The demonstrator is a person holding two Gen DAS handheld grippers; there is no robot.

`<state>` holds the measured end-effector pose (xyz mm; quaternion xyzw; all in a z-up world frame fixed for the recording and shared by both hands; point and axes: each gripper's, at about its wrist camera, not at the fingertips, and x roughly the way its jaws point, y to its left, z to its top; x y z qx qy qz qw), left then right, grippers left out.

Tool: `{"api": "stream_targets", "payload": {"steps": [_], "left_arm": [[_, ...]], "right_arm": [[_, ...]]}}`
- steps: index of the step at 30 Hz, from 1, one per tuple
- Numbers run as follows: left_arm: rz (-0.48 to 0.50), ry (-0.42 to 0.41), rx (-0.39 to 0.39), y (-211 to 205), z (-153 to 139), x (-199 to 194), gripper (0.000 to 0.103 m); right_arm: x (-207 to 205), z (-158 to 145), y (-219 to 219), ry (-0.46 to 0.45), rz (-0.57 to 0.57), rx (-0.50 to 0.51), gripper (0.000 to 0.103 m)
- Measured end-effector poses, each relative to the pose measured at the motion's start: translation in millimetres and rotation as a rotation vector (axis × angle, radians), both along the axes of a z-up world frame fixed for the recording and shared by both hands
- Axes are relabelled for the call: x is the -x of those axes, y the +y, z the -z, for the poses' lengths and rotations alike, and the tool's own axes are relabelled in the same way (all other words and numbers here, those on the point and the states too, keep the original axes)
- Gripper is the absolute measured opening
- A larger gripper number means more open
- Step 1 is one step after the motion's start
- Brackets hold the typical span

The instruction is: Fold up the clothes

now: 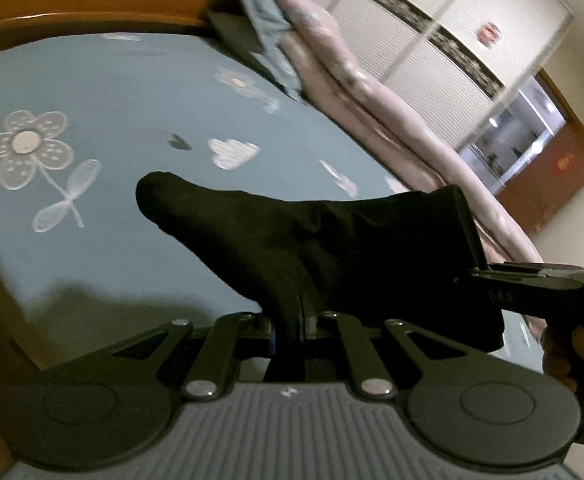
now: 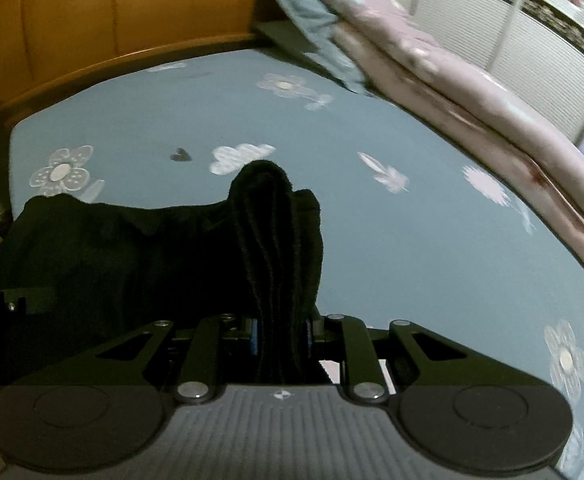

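A black garment (image 1: 332, 240) hangs above the blue flowered bed sheet (image 1: 132, 100), stretched between both grippers. My left gripper (image 1: 298, 292) is shut on one end, and the cloth drapes over its fingers and hides them. In the right wrist view, my right gripper (image 2: 282, 304) is shut on a thick bunch of folds of the same black garment (image 2: 268, 232). The rest of the cloth spreads to the left, toward part of the left gripper at that frame's edge. In the left wrist view the right gripper's black body (image 1: 532, 280) shows at the far right, held by a hand.
A folded pink quilt (image 2: 472, 88) and a blue pillow (image 2: 316, 20) lie along the bed's far right side. A wooden headboard (image 2: 112, 8) rises behind the bed. White wardrobe doors (image 1: 432, 60) stand beyond the quilt.
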<state>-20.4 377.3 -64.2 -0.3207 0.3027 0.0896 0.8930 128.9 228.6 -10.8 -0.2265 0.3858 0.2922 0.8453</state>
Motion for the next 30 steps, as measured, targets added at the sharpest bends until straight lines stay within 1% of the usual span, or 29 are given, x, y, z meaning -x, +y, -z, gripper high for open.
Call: {"api": "stream_targets", "payload": {"steps": [6, 12, 16, 19, 24, 30], "left_arm": [[-0.097, -0.008, -0.003, 36.0, 11.5, -10.0, 0.007], [-0.174, -0.022, -0.02, 67.5, 25.0, -33.0, 0.007], [-0.197, -0.032, -0.047, 83.0, 33.3, -42.6, 0.007], [-0.219, -0.044, -0.043, 94.7, 41.4, -55.3, 0.007], [-0.249, -0.033, -0.064, 115.2, 54.1, -76.0, 0.007], [-0.284, -0.034, -0.066, 137.0, 67.5, -94.4, 0.007]], "right_arm": [[-33.4, 7.0, 59.5, -0.004, -0.083, 0.009, 0.023], [-71.0, 21.4, 113.5, -0.02, -0.134, 0.005, 0.023], [-93.3, 34.4, 147.6, -0.039, -0.163, 0.003, 0.023], [-107.7, 45.2, 170.6, -0.049, -0.182, 0.003, 0.023], [-127.0, 60.7, 204.5, -0.057, -0.215, 0.01, 0.023], [-148.7, 62.2, 231.5, -0.085, -0.238, 0.006, 0.023]]}}
